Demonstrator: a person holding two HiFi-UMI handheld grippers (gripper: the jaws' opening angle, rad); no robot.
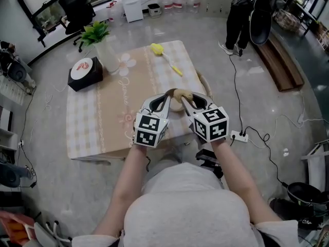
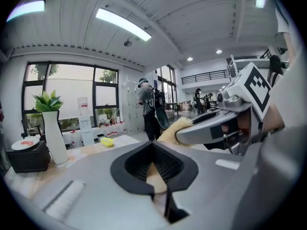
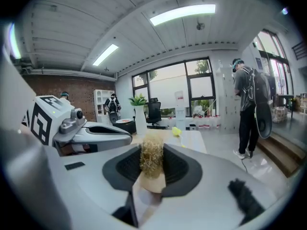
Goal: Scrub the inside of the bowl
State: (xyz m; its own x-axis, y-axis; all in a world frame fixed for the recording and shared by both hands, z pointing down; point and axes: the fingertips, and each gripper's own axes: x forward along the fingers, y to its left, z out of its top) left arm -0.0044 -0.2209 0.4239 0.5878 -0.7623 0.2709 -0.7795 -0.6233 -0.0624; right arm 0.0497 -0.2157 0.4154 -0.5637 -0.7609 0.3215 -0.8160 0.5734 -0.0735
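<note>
Overhead, above the desk (image 1: 103, 117), the left tongs (image 1: 168, 93) are pinched together; the right tongs (image 1: 184, 98) clamp a fuzzy scrubber (image 3: 152, 158).

Head view overhead; gripper views level; table (image 1: 103, 117) shared.

Bowl (image 1: 207, 86) mostly hidden behind left gripper (image 1: 167, 99) and right gripper (image 1: 185, 101)
</note>
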